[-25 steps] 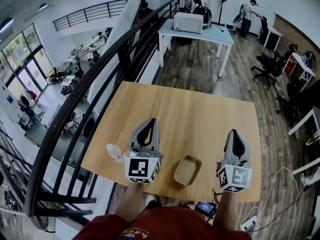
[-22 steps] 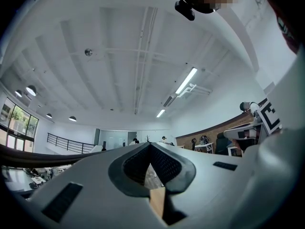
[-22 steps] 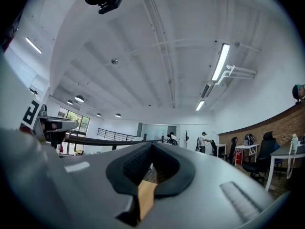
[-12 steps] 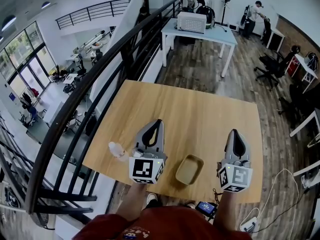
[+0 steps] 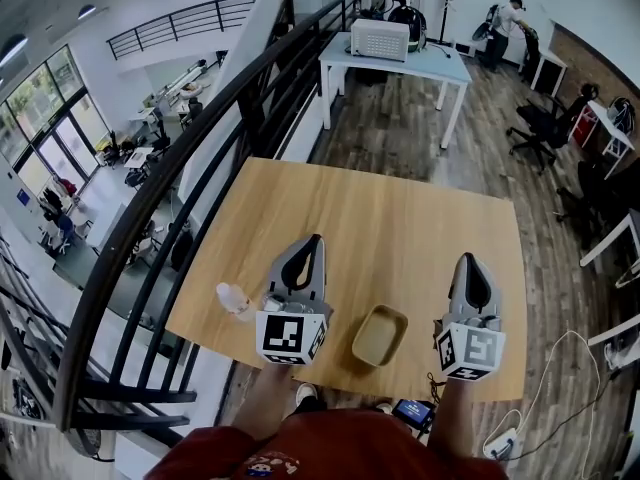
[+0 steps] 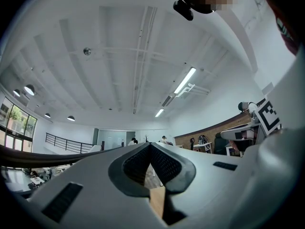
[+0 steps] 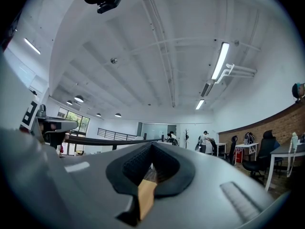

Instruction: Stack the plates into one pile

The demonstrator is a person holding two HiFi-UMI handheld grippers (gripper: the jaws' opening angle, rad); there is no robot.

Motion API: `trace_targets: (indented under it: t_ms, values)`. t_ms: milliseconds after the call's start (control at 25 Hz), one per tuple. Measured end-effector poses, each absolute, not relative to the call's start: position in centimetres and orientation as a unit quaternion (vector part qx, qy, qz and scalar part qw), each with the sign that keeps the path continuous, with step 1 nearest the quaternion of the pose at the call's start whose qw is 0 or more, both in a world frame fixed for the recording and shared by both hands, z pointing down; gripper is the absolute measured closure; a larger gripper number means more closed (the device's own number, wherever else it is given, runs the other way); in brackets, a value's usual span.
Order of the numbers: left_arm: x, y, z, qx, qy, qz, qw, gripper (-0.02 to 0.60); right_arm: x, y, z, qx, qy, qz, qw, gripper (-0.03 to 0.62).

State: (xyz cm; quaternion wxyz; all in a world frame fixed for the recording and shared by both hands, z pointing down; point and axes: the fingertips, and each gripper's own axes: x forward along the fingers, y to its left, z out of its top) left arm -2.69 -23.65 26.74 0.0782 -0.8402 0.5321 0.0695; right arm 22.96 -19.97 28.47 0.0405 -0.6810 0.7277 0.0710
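Head view: open office mezzanine with wood floor. A black railing [image 5: 190, 158] runs along the left, and a white table [image 5: 400, 63] stands further back carrying a white box [image 5: 378, 40]. The wooden surface [image 5: 380, 218] is in the foreground.

The tan plate [image 5: 379, 336], rectangular with rounded corners, sits near the surface's front edge. It lies between the two tongs and touches neither. A small clear bottle [image 5: 233, 298] stands just left of the left tongs [image 5: 314, 240], near the surface's left edge. The right tongs [image 5: 470, 259] are over the right side of the surface. Both point away from the person, roughly parallel and well apart.

Left gripper view: camera looks slightly upward, mostly at white ceiling with strip lights [image 6: 185, 80]. The tongs are pressed together with tips meeting and nothing between them. Only a sliver of wood shows through the gap behind the pads.

Right gripper view: same kind of picture, with ceiling, a strip light [image 7: 220, 61] and a brick wall [image 7: 281, 123] at right. These tongs are also pressed together and empty.
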Motion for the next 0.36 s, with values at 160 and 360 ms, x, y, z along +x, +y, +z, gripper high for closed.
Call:
trace_targets:
  t_ms: [160, 360]
  values:
    - [-2.28, -23.77, 26.93, -0.840, 0.533, 0.072, 0.073, 0.577, 23.72, -19.96, 29.23, -0.682, 0.728, 0.064, 0.037, 0.585]
    - [-1.97, -23.59, 26.53, -0.843, 0.528, 0.071, 0.077, 0.576, 23.76, -19.93, 29.04, -0.683, 0.727, 0.066, 0.033, 0.585]
